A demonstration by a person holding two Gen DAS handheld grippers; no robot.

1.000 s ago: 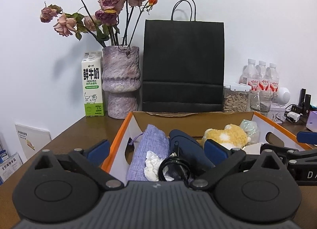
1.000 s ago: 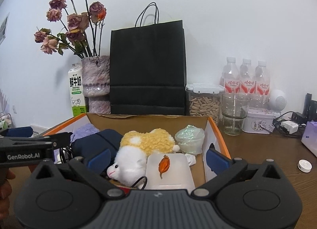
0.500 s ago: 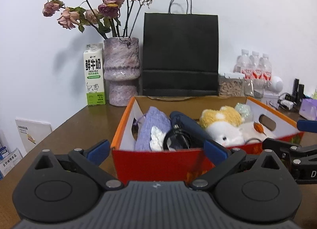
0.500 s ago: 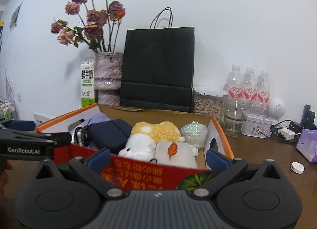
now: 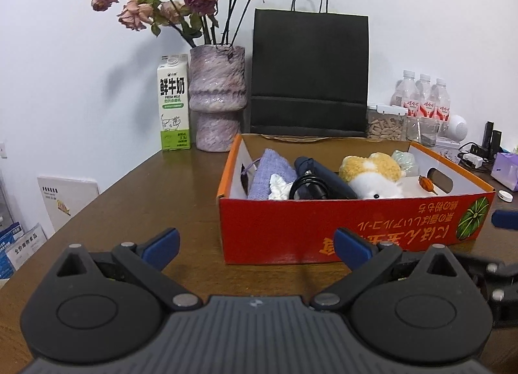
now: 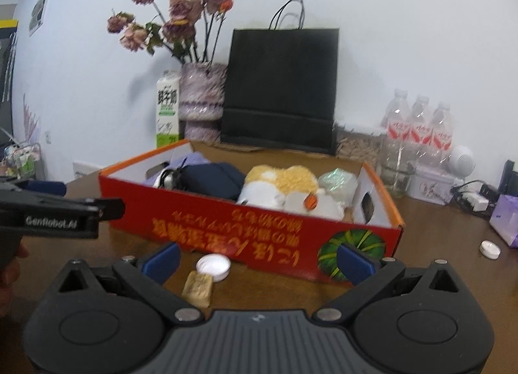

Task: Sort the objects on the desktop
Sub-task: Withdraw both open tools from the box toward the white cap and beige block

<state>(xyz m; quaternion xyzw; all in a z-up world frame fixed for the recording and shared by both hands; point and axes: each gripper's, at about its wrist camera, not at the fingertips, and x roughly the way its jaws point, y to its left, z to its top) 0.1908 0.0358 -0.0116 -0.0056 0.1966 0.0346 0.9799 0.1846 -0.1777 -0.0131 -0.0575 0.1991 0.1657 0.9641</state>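
Observation:
A red and orange cardboard box (image 5: 353, 221) (image 6: 246, 228) stands on the brown table. It holds a lilac cloth pouch (image 5: 270, 171), a dark blue case (image 5: 323, 176) (image 6: 212, 178), a coiled black cable (image 5: 307, 187), a yellow and white plush toy (image 5: 372, 173) (image 6: 278, 181) and a pale green packet (image 6: 338, 179). My left gripper (image 5: 255, 244) is open and empty, in front of the box. My right gripper (image 6: 257, 259) is open and empty. Between its fingers lie a white cap (image 6: 213, 266) and a tan block (image 6: 198, 285) on the table.
Behind the box stand a milk carton (image 5: 173, 105), a vase of dried roses (image 5: 217, 105), a black paper bag (image 5: 309, 73), a jar of nuts (image 5: 385, 121) and water bottles (image 6: 417, 128). Another white cap (image 6: 489, 248), a lilac box (image 6: 505, 221) and chargers lie at the right.
Both grippers have pulled back and away from the box; its red front face and the table in front of it now show. The white cap and tan block came into the right wrist view.

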